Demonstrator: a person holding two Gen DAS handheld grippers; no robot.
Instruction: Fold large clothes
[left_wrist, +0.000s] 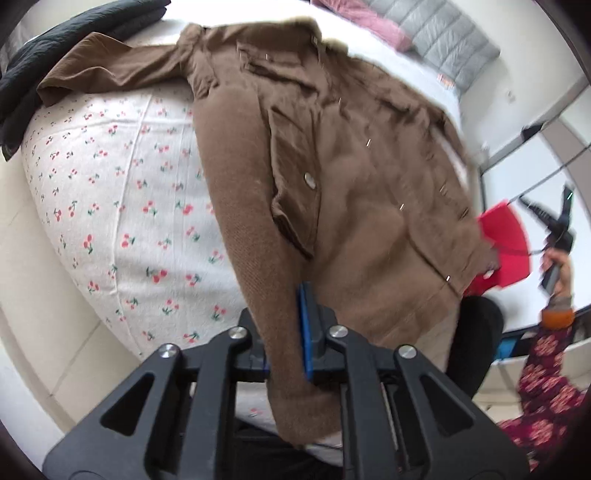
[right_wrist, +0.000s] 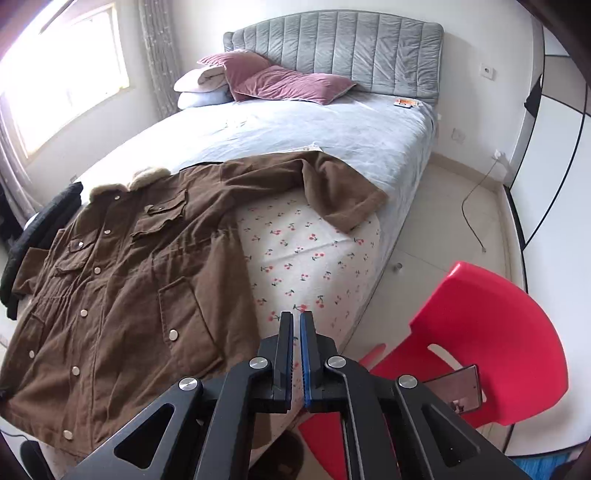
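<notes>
A large brown coat (right_wrist: 122, 280) with snap buttons, flap pockets and a fur collar lies spread face up on the bed. One sleeve (right_wrist: 340, 192) is stretched out across the cherry-print sheet (right_wrist: 310, 254). My left gripper (left_wrist: 295, 295) is shut on the cuff end of the coat's other sleeve (left_wrist: 243, 206), which drapes over the coat body (left_wrist: 369, 206) in the left wrist view. My right gripper (right_wrist: 295, 317) is shut and empty, held above the bed's foot edge beside the coat. It also shows at the far right of the left wrist view (left_wrist: 554, 229).
A red plastic chair (right_wrist: 480, 332) with a phone (right_wrist: 458, 387) on its seat stands at the bed's foot corner. A black garment (right_wrist: 40, 229) lies at the bed's left edge. Pillows (right_wrist: 266, 77) and a grey headboard (right_wrist: 332, 44) are at the far end. A cable (right_wrist: 476, 206) runs on the floor.
</notes>
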